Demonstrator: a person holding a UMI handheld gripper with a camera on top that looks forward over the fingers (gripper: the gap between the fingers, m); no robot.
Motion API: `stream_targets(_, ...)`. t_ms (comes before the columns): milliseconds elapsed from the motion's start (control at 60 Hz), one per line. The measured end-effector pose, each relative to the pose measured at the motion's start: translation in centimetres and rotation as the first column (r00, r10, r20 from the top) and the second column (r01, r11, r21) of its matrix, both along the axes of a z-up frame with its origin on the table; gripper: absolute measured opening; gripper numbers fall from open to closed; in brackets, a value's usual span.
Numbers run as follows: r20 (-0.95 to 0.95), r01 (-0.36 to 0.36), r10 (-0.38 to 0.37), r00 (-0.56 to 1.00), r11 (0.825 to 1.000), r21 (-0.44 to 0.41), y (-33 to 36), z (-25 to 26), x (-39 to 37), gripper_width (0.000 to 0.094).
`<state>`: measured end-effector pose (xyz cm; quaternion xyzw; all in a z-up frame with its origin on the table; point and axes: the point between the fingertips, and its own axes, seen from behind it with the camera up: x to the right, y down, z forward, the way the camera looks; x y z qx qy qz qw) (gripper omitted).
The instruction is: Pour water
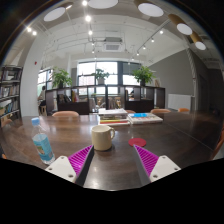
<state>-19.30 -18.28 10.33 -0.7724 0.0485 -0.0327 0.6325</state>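
Observation:
A cream mug [103,137] stands on the dark wooden table [60,135], just ahead of the fingers and slightly nearer the left one, its handle turned to the right. A clear water bottle [42,144] with a blue cap and blue label stands upright to the left, beyond the left finger. My gripper [113,160] is open, its magenta pads [81,158] spread wide over bare table with nothing between them.
A red coaster [138,143] lies just beyond the right finger. Books [127,118] are stacked further back on the table. Chairs, plants, a bookshelf [10,92] and windows fill the room behind.

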Motion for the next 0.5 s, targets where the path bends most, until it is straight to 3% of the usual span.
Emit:
stream_targets(250,-0.037,-0.150,0.151,0.988,0.988,0.040,-1.0,0.8,-12.2,0.0790)
stream_targets(417,-0.054,-0.268,0.272,0.961,0.961,0.075,-1.7,2.1,-21.7,0.0797)
stream_targets(500,-0.047,-0.289,0.294,0.955,0.954,0.078,-0.7,2.3,-23.7,0.0791)
